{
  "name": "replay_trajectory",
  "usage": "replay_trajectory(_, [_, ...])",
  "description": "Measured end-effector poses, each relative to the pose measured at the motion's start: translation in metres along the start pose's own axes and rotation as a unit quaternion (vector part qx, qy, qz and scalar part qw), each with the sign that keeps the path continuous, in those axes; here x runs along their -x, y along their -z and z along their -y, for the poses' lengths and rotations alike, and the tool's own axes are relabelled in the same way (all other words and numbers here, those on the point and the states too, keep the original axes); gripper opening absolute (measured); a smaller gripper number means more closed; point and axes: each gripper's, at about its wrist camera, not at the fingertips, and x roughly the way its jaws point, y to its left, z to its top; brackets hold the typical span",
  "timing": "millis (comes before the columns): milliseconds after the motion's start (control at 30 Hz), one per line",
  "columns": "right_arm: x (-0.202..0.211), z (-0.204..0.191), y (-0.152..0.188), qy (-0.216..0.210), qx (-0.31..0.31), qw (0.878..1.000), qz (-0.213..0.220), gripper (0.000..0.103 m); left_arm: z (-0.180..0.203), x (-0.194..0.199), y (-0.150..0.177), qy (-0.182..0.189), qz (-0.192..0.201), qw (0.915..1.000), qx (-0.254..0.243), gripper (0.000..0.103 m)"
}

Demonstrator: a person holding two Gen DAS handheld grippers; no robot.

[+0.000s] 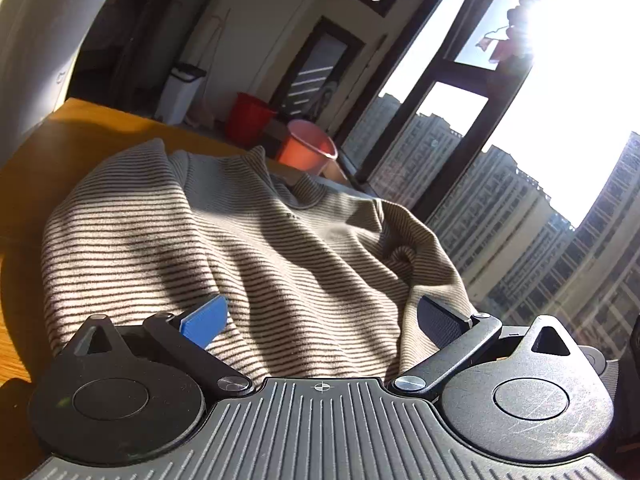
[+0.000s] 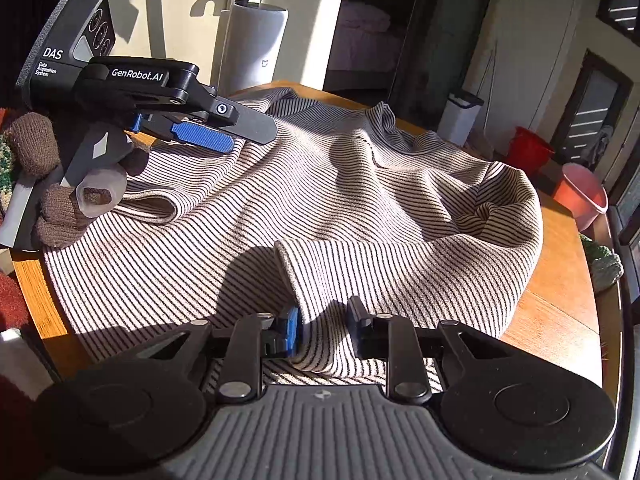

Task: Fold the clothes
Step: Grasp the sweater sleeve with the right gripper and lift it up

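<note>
A beige sweater with thin dark stripes [image 2: 360,208] lies crumpled on a wooden table [image 2: 560,304]; it also fills the left wrist view [image 1: 240,248]. My left gripper [image 1: 320,316] is open, its fingers spread wide just above the sweater's near edge. It also shows in the right wrist view [image 2: 236,136] at the upper left, held by a gloved hand over the sweater's far edge. My right gripper [image 2: 324,328] is partly closed around a folded sleeve cuff [image 2: 304,280] that runs between its fingers.
A red bucket [image 2: 528,152] and a pink bucket [image 2: 580,196] stand on the floor beyond the table, by a white bin [image 2: 460,116]. A white air purifier [image 2: 252,48] stands behind the table. Large windows [image 1: 480,160] are on the right.
</note>
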Motion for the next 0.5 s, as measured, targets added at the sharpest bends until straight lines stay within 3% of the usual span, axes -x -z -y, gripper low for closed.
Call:
replay_trajectory(67, [0.013,0.024,-0.014,0.029,-0.023,0.999,0.027,0.009,-0.002,0.0,0.001,-0.002,0.0,1.0,0.007,0.103])
replay_trajectory(133, [0.032,0.064,-0.035,0.093,-0.056,0.992,0.07,0.009,-0.003,0.0,0.001,-0.002,0.0,1.0,0.009,0.103])
replay_trajectory(200, [0.059,0.111,-0.059,0.172,-0.097,0.972,0.129,0.009,-0.002,0.0,0.002,-0.001,0.001,1.0,0.008,0.103])
replay_trajectory(233, [0.073,0.135,-0.072,0.209,-0.122,0.956,0.167,0.009,-0.002,0.0,0.003,0.0,0.002,1.0,0.007,0.103])
replay_trajectory(267, [0.085,0.152,-0.083,0.226,-0.142,0.943,0.198,0.009,-0.003,0.0,0.002,0.0,0.001,1.0,0.008,0.103])
replay_trajectory(367, [0.108,0.18,-0.113,0.232,-0.183,0.919,0.261,0.005,-0.004,-0.001,0.001,0.001,-0.002,0.9999,0.014,0.103])
replay_trajectory(500, [0.091,0.171,-0.141,0.184,-0.176,0.927,0.276,0.004,-0.005,-0.002,0.0,0.002,-0.001,0.9999,0.017,0.103])
